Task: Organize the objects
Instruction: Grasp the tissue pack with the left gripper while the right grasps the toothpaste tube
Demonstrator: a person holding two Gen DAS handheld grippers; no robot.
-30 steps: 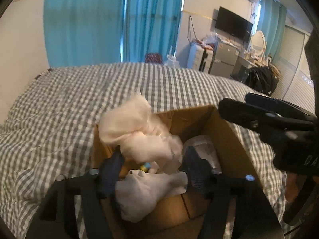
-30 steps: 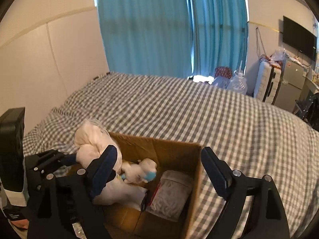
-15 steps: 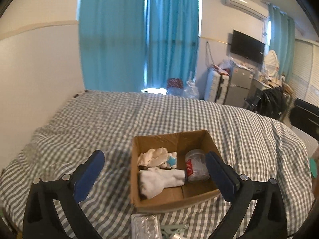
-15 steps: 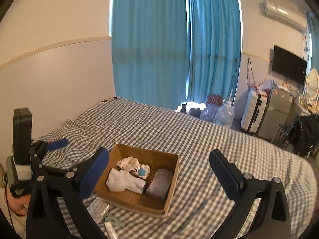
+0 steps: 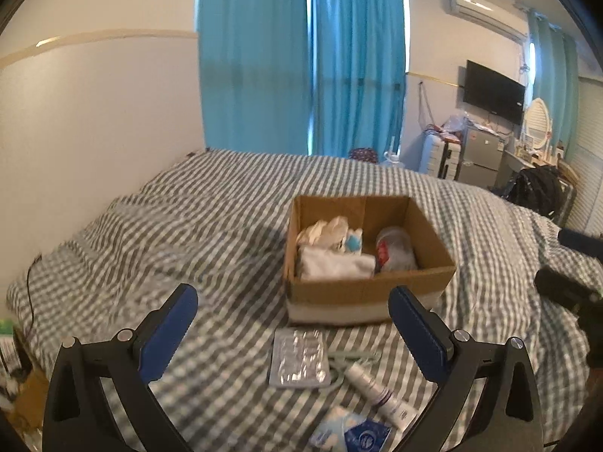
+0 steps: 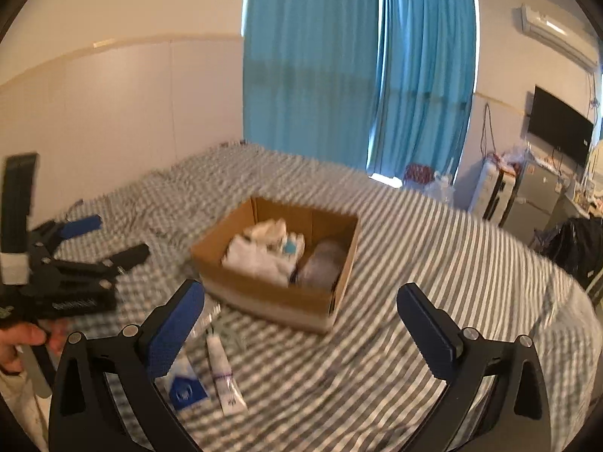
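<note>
In the left wrist view, the left claw (image 5: 294, 335) is hovering with its fingers spread wide and gripping nothing, above a blister pack (image 5: 299, 358) and a small tube (image 5: 375, 390) lying on the checked bed (image 5: 188, 226). Just beyond them a cardboard box (image 5: 361, 286) is sitting on the bed, holding white cloths (image 5: 331, 263).

In the right wrist view, the right claw (image 6: 301, 333) is hanging spread apart and empty, while the box (image 6: 275, 293) is resting ahead, with the tube (image 6: 224, 376) and a blue packet (image 6: 184, 388) lying near its front corner.
</note>
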